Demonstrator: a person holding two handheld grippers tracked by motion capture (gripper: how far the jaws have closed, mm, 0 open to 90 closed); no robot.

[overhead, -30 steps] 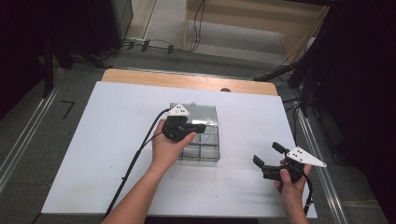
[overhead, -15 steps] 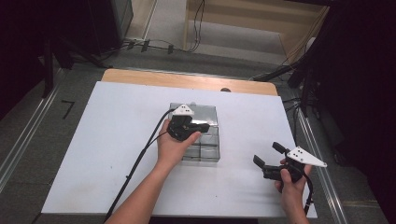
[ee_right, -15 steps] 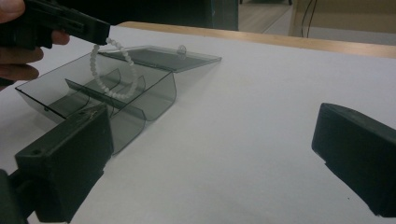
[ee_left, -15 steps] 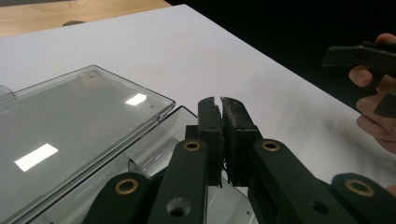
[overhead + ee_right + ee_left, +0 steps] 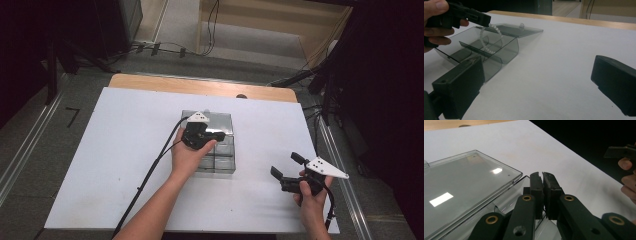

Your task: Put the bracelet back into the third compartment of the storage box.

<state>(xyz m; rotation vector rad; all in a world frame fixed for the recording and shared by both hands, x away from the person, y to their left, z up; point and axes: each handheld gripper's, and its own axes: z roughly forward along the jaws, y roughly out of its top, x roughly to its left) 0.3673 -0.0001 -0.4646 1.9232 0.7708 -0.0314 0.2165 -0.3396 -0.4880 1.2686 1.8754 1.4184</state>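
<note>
Hovering mid-frame in the high view, the left gripper [image 5: 212,136] sits over the clear box [image 5: 223,150] on the white surface [image 5: 115,150]; right gripper [image 5: 286,169] lower right, jaws apart; left gripper view: jaws together; right gripper view: a white bead string [image 5: 488,40] dangles upper left, clamped; lower it slowly into a compartment.
</note>
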